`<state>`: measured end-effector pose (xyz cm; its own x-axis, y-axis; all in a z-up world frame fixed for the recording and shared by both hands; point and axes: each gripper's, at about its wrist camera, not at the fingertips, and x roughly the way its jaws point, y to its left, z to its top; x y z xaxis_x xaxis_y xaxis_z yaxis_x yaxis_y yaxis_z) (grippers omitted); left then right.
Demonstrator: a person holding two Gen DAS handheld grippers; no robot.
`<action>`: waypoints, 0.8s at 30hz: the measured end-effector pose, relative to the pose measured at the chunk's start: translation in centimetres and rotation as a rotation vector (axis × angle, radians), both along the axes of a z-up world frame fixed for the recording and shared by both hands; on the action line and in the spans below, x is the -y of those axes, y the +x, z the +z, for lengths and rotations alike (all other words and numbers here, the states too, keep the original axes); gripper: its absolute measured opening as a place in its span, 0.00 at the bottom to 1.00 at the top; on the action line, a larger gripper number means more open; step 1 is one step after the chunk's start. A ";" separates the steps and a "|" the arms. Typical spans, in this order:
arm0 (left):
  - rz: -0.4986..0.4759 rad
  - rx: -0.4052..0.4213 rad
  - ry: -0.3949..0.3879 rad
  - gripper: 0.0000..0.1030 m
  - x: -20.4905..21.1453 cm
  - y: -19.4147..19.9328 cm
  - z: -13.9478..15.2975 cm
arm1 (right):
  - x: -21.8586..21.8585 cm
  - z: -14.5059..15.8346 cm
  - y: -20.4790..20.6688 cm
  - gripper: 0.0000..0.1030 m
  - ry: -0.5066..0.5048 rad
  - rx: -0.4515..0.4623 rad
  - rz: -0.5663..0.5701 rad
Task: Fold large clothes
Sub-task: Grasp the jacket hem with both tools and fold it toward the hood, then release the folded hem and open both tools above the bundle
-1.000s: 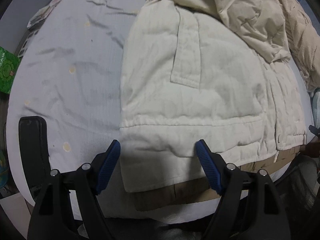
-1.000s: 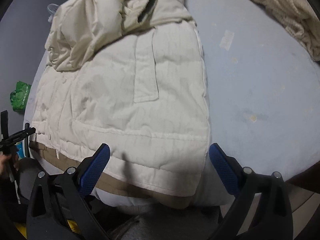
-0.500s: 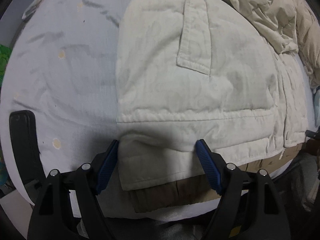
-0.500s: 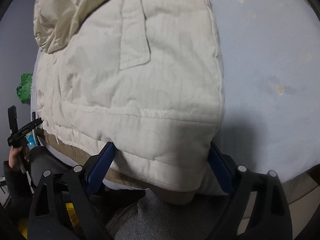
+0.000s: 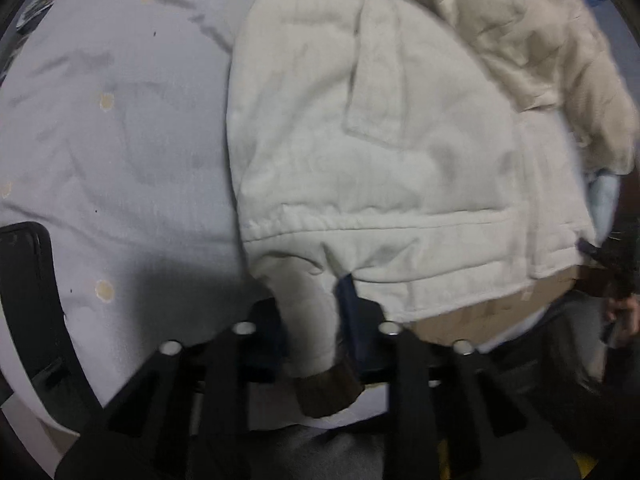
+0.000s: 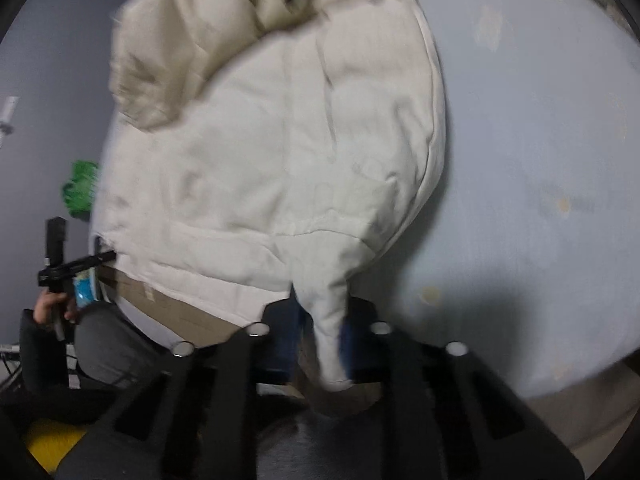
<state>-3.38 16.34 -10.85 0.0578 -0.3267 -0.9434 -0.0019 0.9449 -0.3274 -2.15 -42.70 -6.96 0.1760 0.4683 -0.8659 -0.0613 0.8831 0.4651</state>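
A cream padded jacket with a brown ribbed hem lies on a pale blue bed sheet. My left gripper is shut on the jacket's near left hem corner, cloth bunched between its blue pads. My right gripper is shut on the jacket's near right hem corner, and the cloth rises lifted in front of it. The left gripper also shows in the right wrist view. The jacket's upper part and sleeves lie folded over at the far end.
A knitted beige garment lies at the far right of the bed. A green bag sits on the floor left of the bed. A black strap curves along the bed's near left edge. The sheet right of the jacket is bare.
Both grippers went from open around the hem to shut on it. The hem corners are now pinched and raised, and the jacket's lower part bulges upward.
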 end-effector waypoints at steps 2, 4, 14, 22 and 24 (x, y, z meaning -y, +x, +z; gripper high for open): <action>0.004 0.024 -0.044 0.10 -0.8 0.0 1.4 | -0.1 1.7 -0.2 0.10 0.027 0.059 -0.001; 0.047 0.075 -0.144 0.09 -2.2 0.5 3.6 | 0.4 3.9 0.5 0.09 0.067 0.117 -0.013; 0.059 0.399 -0.204 0.08 -1.1 12.8 18.3 | 0.2 15.8 11.8 0.09 0.119 0.364 -0.066; 0.214 0.378 -0.154 0.08 -1.8 27.8 17.7 | 0.5 12.8 26.2 0.09 0.131 0.327 -0.320; 0.242 0.353 -0.135 0.08 -1.2 30.5 16.5 | 0.3 11.3 29.1 0.09 0.116 0.304 -0.360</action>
<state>27.10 17.56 5.64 0.4586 -0.3829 -0.8019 -0.0834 0.8799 -0.4678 26.93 -43.04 4.32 0.5812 0.4217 -0.6960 0.0905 0.8165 0.5703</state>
